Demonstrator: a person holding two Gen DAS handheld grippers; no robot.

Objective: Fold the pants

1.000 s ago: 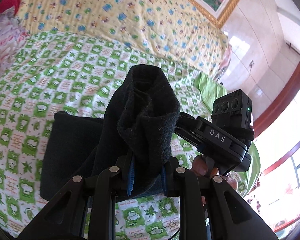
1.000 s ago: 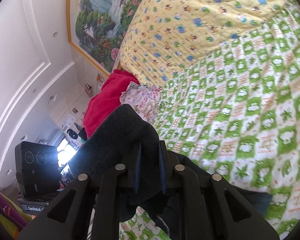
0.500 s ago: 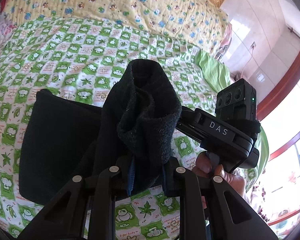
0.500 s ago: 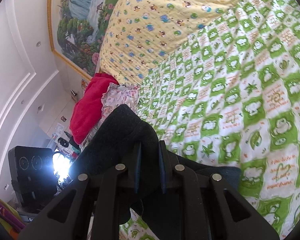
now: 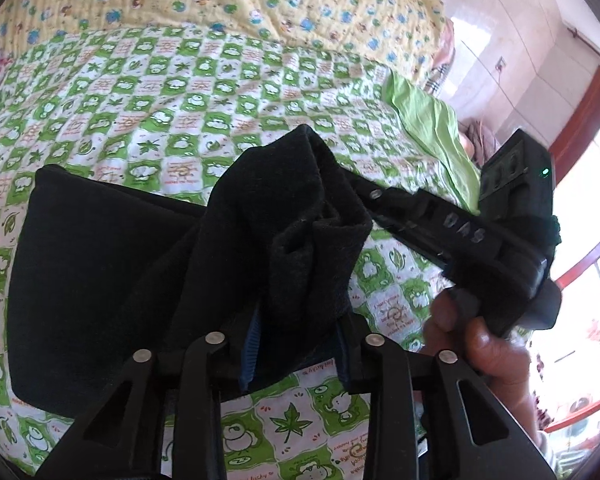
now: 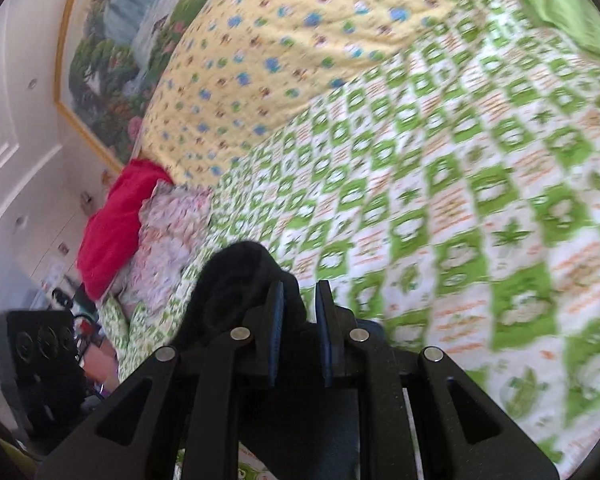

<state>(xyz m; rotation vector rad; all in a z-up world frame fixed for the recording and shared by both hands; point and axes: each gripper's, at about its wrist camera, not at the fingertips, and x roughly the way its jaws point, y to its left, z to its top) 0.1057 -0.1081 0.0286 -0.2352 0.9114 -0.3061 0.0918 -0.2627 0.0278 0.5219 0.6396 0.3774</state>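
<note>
Green-checked bedding [image 5: 228,92] carries the black pants [image 5: 100,280], whose near edge is bunched up and clamped in the left gripper [image 5: 296,344] and the right gripper [image 6: 298,320], seemingly so both corners travel together over the flat part.

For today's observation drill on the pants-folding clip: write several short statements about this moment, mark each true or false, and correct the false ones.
1. The left gripper is clamped on the black pants. True.
2. The pants lie on a plain blue sheet. False: on a green-and-white patterned bedspread.
3. The right gripper is empty. False: dark pants fabric sits between its pads.
4. A red cloth lies at the bed's edge. True.
</note>
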